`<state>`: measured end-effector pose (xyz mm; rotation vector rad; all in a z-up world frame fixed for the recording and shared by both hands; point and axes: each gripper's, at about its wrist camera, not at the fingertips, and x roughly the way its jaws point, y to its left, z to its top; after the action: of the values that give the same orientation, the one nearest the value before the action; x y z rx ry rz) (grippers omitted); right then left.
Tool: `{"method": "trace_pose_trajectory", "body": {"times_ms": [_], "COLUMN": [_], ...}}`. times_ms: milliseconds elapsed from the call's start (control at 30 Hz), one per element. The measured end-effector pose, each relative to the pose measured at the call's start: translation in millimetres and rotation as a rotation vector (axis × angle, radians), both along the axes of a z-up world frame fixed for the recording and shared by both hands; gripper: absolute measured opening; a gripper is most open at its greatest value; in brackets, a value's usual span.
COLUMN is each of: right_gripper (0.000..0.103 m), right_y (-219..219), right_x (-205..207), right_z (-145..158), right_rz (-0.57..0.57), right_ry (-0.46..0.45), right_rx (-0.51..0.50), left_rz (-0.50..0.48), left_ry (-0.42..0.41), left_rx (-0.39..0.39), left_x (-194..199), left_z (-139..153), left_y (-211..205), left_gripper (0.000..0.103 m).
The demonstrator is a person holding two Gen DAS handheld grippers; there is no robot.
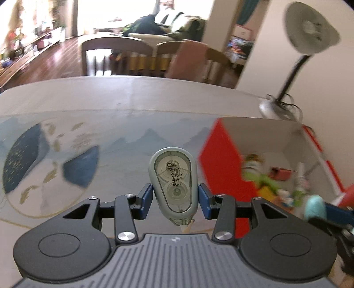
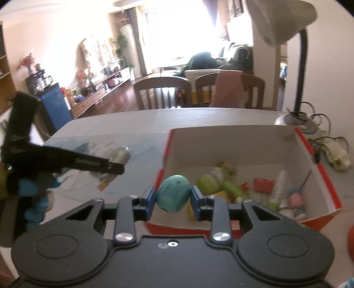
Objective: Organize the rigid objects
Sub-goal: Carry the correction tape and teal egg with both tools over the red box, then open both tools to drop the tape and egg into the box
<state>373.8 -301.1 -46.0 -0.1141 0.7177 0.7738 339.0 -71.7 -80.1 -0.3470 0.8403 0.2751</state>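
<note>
- Left gripper (image 1: 175, 200): clenched on a grey correction tape dispenser (image 1: 173, 182), pads pressing its two narrow sides, applicator tip pointing back toward the camera; gripped at the waist, probably to stop it twisting.
- Dispenser carried clear above the patterned table mat (image 1: 73, 159), left of the red box (image 1: 218, 159); judged not yet over the opening.
- Right gripper (image 2: 173, 197): clamped on a turquoise egg-shaped piece (image 2: 173, 193), squeezed across its shorter width, likely because the rounded ends would slip.
- Egg held just above the near-left corner of the red box (image 2: 327, 177), apparently ready for dropping in.
- Box already loaded: green bottle (image 2: 215, 177), white tube (image 2: 277, 188), small pink item (image 2: 295, 199), too blurred to name.
- Desk lamp (image 2: 281, 20) left standing beyond the box.
</note>
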Motion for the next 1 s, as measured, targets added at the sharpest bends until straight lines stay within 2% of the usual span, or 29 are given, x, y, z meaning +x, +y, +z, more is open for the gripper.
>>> {"method": "trace_pose_trajectory", "body": {"times_ms": [233,533,733,1000], "right_gripper": [0.033,0.033,0.033,0.033], "right_y": [-22.5,-40.2,-45.3,-42.3], "right_x": [21.1,41.3,54.6,69.8], "right_z": [-6.5,-24.3,-39.6,-61.2], "right_rz": [-0.082,-0.148,-0.165,-0.162], "right_ry": [-0.025,-0.011,0.028,0.065], "right_rx": [-0.033,-0.083,-0.121,-0.184], "left_rz": [-0.131,-0.284,-0.341,-0.391], "left_ry": [-0.017,-0.019,0.030,0.112], "left_rx": [-0.005,0.008,-0.030,0.024], "left_x": [29.1,86.9,132.9,174.4], "left_z": [13.5,20.6,6.2,-22.3], "left_y": [-40.4,-90.9,-111.8,-131.1], "left_gripper": [0.044,0.044,0.044,0.044]}}
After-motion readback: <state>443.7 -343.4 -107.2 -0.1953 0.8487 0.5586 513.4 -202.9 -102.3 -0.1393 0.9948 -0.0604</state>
